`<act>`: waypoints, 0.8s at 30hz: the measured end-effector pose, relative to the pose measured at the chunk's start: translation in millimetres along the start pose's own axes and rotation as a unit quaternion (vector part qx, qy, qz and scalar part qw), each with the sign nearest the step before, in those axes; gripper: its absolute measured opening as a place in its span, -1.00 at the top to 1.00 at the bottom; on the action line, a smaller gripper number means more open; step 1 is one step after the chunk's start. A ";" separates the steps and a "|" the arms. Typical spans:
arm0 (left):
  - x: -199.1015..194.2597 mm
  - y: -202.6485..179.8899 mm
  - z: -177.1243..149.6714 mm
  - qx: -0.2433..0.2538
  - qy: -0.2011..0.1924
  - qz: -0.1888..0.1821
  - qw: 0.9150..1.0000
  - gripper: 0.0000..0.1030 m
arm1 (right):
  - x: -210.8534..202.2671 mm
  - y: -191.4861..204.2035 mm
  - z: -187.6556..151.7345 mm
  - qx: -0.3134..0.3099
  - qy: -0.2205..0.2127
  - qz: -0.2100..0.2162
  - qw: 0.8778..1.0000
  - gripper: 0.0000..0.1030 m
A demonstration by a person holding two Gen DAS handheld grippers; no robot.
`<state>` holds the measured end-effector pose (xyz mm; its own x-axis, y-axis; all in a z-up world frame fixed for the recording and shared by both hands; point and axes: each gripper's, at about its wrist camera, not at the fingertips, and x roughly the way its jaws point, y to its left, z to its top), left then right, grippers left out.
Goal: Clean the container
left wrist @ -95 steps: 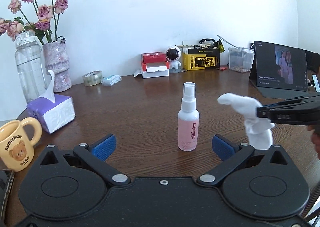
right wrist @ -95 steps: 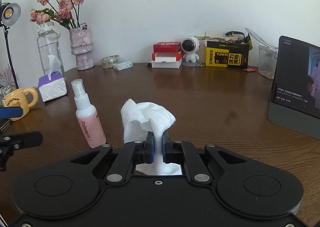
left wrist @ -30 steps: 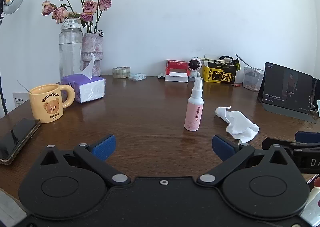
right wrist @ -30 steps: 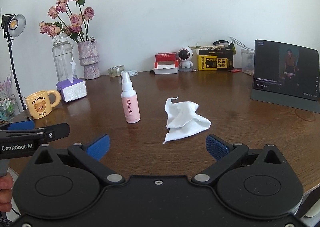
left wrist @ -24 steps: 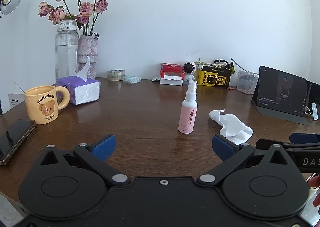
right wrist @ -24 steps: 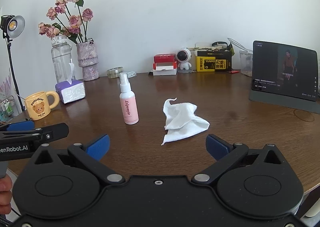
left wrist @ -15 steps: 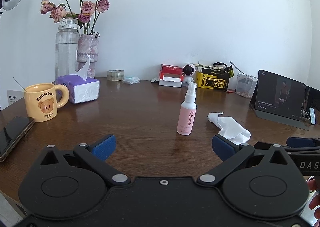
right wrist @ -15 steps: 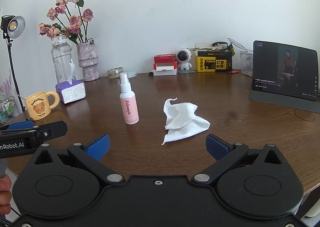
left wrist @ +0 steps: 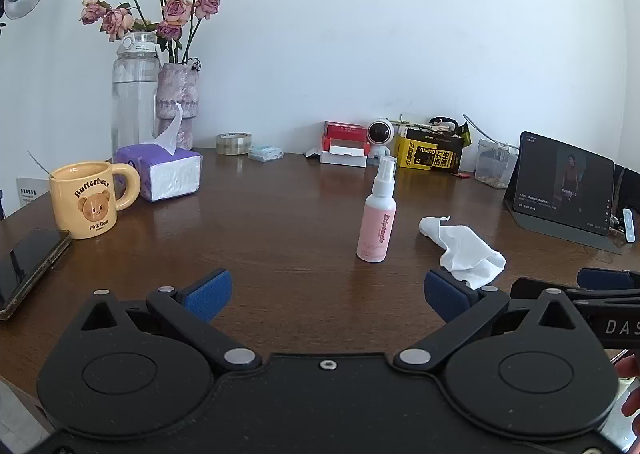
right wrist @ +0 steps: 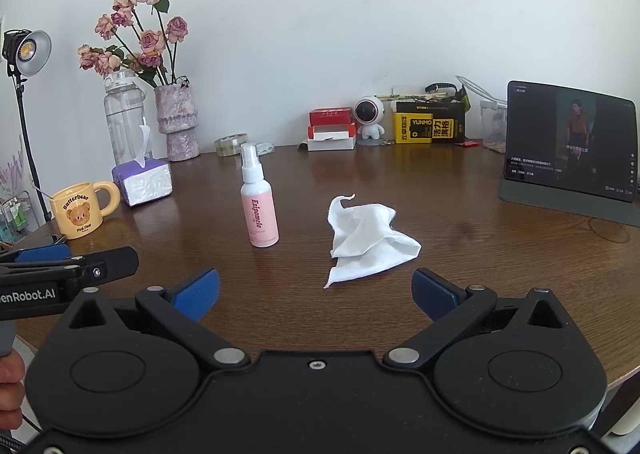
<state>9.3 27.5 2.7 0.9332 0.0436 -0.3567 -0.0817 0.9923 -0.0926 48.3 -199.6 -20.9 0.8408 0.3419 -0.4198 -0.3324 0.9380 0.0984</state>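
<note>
Standing upright mid-table: pink spray bottle (right wrist: 259, 210) (white pump top, pink label side facing us). Crumpled white wipe (right wrist: 370, 240) lying just beside it on its right, not touching. We are holding right gripper (right wrist: 315, 290) back near table (right wrist: 480, 254) edge, blue pads spread wide, nothing between them. We are keeping left gripper (left wrist: 326, 290) likewise wide apart and empty. Sitting further left: yellow bear mug (left wrist: 90, 200), purple tissue box (left wrist: 160, 174). Tablet (right wrist: 570, 142) propped far right.
</note>
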 end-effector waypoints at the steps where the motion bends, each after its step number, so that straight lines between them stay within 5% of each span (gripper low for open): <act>1: 0.2 0.2 -0.1 -0.001 0.001 0.000 1.000 -1.00 | 0.2 0.1 -0.2 0.000 0.000 0.000 1.000 -1.00; 24: 0.5 0.4 -0.1 -0.002 0.007 -0.010 1.000 -1.00 | -0.6 2.9 1.2 -0.008 -0.002 -0.004 1.000 -1.00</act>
<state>9.7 27.9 2.3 0.9300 0.0220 -0.3669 -0.0645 0.9925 -0.1038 47.3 -197.0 -19.4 0.8455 0.3344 -0.4162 -0.3322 0.9398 0.0802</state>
